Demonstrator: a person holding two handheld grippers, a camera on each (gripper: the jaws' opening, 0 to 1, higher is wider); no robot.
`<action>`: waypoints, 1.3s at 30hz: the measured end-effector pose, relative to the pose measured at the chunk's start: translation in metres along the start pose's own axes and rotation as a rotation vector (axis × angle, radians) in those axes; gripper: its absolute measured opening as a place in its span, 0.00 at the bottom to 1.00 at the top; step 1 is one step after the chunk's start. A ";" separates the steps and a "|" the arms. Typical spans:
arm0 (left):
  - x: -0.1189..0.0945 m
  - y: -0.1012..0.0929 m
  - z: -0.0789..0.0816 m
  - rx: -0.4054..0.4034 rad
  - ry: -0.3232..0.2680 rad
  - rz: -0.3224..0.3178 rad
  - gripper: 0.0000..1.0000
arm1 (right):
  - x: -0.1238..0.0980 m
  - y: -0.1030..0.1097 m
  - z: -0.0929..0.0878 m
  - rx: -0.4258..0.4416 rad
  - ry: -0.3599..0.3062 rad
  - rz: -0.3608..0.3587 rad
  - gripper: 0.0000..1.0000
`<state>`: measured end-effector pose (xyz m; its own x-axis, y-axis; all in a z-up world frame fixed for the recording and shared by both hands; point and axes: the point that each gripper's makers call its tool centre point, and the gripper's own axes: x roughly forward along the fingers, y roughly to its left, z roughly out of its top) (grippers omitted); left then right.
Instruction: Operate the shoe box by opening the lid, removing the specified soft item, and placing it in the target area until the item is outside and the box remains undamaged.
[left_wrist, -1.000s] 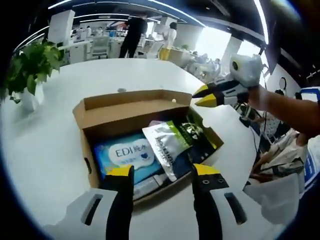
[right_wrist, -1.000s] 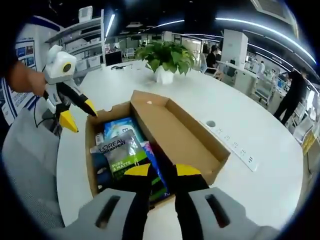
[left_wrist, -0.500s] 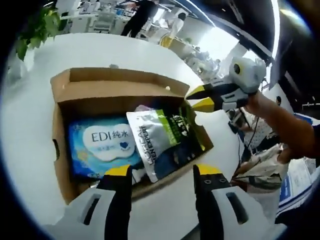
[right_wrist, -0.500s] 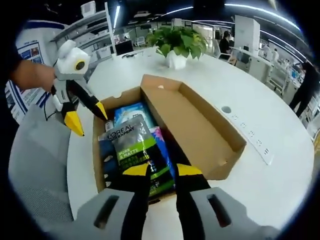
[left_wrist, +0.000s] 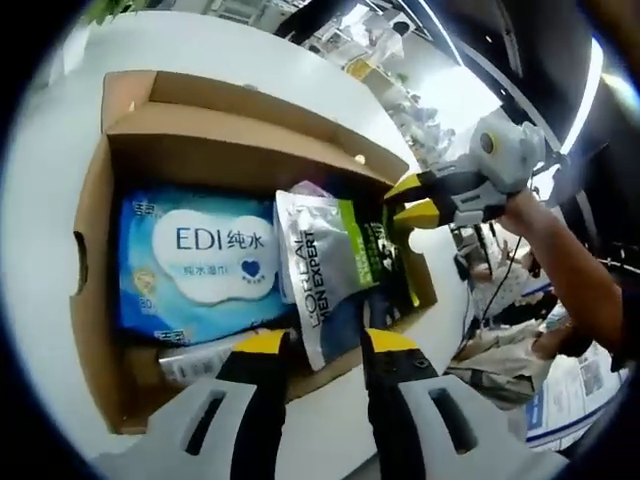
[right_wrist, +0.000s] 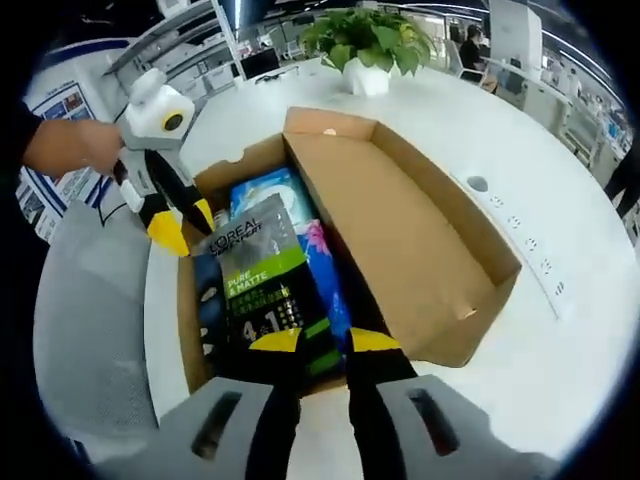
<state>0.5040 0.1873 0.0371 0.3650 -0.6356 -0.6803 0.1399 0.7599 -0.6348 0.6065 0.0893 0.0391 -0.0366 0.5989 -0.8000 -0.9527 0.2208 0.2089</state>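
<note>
Box (left_wrist: 95, 290) with wipes pack (left_wrist: 195, 260), sachet (right_wrist: 262, 285); both grippers' jaws apart, empty.

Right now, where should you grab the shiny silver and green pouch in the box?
Grip the silver and green L'Oreal pouch by its near bottom edge, coming from the left hand-held gripper side. It lies flat on top of the other packs in the open cardboard box, so that thin edge is probably free.

Matt cardboard shoe box (right_wrist: 420, 240); glossy foil pouch (right_wrist: 262, 285)
</note>
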 end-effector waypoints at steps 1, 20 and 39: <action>0.001 0.001 -0.001 -0.003 0.006 0.001 0.28 | 0.000 0.000 -0.001 -0.002 0.006 0.002 0.14; 0.003 0.004 -0.007 0.007 0.009 -0.019 0.00 | 0.002 0.019 -0.005 0.003 0.061 0.100 0.05; -0.009 -0.006 0.000 0.011 -0.058 -0.031 0.00 | -0.012 0.026 0.001 0.030 0.026 0.077 0.00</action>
<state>0.4998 0.1885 0.0477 0.4129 -0.6505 -0.6375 0.1618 0.7412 -0.6515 0.5826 0.0892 0.0547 -0.1177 0.5946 -0.7953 -0.9372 0.1982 0.2869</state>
